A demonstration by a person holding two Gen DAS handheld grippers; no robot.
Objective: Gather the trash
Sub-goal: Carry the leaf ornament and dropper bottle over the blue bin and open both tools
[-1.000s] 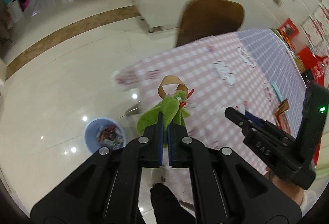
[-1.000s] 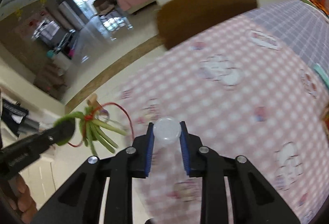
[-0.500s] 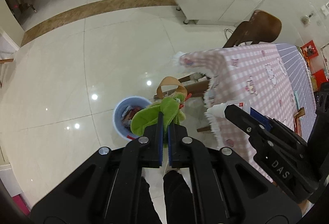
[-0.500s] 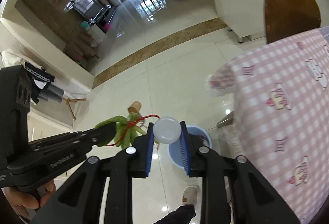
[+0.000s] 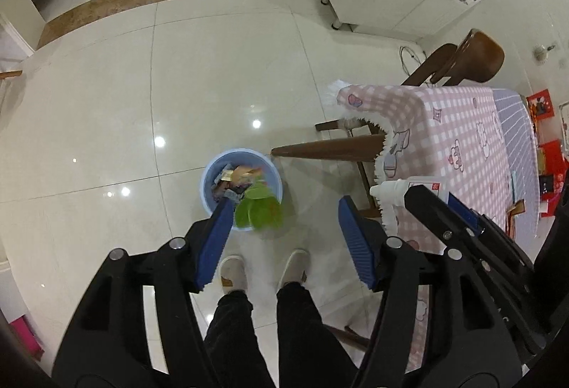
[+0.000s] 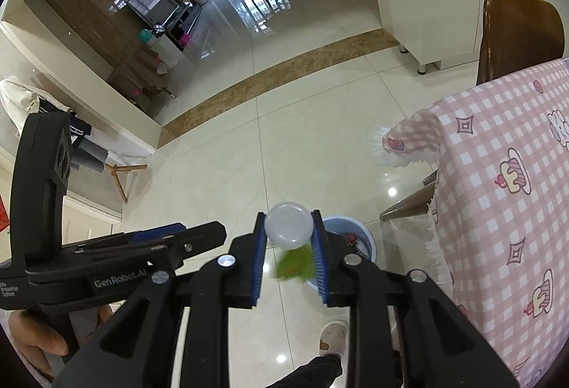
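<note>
My left gripper (image 5: 284,231) has just opened, empty; green leaves (image 5: 259,207) blur above the blue bin (image 5: 209,174). My right gripper (image 6: 288,238) clamps 1 bottle (image 6: 288,225).

A round blue bin (image 5: 209,182) stands on the tiled floor, part full of wrappers — blurred green leaves (image 5: 258,210) over its near rim. A clear plastic bottle (image 6: 288,224) is clamped cap-forward.
</note>
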